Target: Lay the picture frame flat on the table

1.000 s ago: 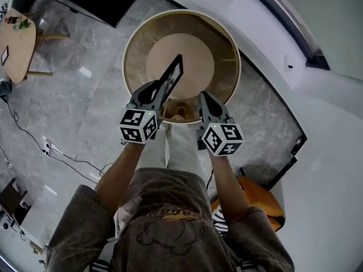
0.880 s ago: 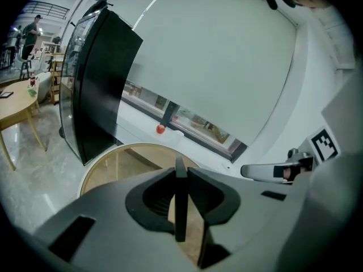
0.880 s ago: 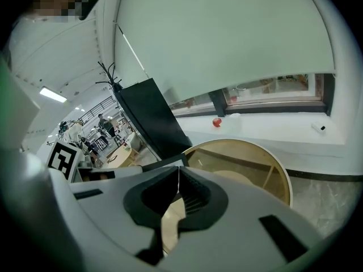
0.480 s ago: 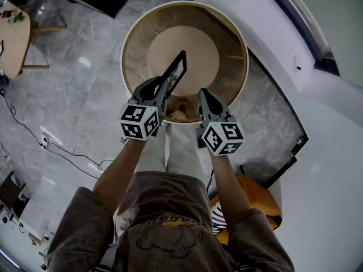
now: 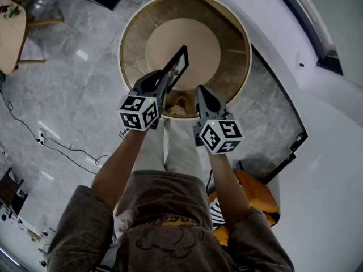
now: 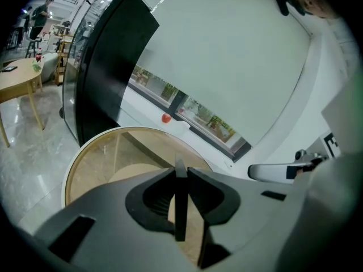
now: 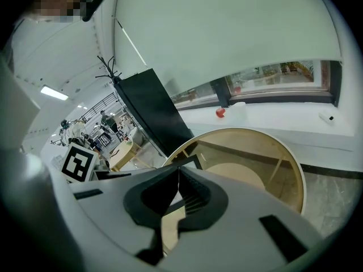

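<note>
A black picture frame (image 5: 177,67) stands on edge above the round glass-topped table (image 5: 245,44), held up at a slant. My left gripper (image 5: 163,83) is shut on its near edge. In the left gripper view the frame (image 6: 180,214) shows as a thin dark strip pinched between the jaws of the left gripper (image 6: 180,174). My right gripper (image 5: 199,90) hovers just right of the frame over the table's near rim, shut with nothing in it. In the right gripper view the jaws of the right gripper (image 7: 179,171) meet, and a corner of the frame (image 7: 191,160) peeks out behind them.
Under the glass lies a round wooden shelf (image 5: 198,35). A white curved ledge (image 5: 317,112) runs behind and right of the table, with a small red thing (image 6: 165,118) on it. A wooden side table (image 5: 8,33) stands far left, cables (image 5: 51,146) cross the floor, and an orange object (image 5: 258,200) sits near my right.
Both grippers have sunk a little toward the table, the left one carrying the frame down with it. The frame still stands on edge.
</note>
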Motion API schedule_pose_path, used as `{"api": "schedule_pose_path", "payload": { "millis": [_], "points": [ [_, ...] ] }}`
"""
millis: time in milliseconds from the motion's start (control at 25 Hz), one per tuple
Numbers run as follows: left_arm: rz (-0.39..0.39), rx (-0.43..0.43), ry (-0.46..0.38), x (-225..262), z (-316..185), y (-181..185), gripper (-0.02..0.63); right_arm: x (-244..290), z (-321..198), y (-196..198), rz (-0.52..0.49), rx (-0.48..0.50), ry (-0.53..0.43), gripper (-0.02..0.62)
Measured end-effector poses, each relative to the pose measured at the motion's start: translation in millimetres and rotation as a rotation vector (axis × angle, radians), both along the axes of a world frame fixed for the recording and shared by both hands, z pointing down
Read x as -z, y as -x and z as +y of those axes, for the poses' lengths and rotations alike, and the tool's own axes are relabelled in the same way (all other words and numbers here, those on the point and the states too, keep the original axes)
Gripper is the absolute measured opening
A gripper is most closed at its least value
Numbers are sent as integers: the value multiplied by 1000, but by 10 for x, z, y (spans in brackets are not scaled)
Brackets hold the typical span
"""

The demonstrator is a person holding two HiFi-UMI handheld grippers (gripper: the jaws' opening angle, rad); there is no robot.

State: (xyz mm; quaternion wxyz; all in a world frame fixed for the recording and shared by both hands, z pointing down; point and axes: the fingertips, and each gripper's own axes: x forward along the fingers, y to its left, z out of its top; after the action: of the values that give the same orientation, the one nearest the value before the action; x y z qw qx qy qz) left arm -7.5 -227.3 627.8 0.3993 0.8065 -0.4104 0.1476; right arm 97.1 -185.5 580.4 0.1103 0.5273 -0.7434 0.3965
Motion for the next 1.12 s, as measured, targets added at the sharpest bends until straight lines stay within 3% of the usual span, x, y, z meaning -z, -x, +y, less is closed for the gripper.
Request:
{"api": "schedule_pose_path", "payload": {
  "millis": [1120],
  "points": [
    [32,58,60,-607,20,41,83,-255,180,-5,-10,12,51,20]
  ]
}}
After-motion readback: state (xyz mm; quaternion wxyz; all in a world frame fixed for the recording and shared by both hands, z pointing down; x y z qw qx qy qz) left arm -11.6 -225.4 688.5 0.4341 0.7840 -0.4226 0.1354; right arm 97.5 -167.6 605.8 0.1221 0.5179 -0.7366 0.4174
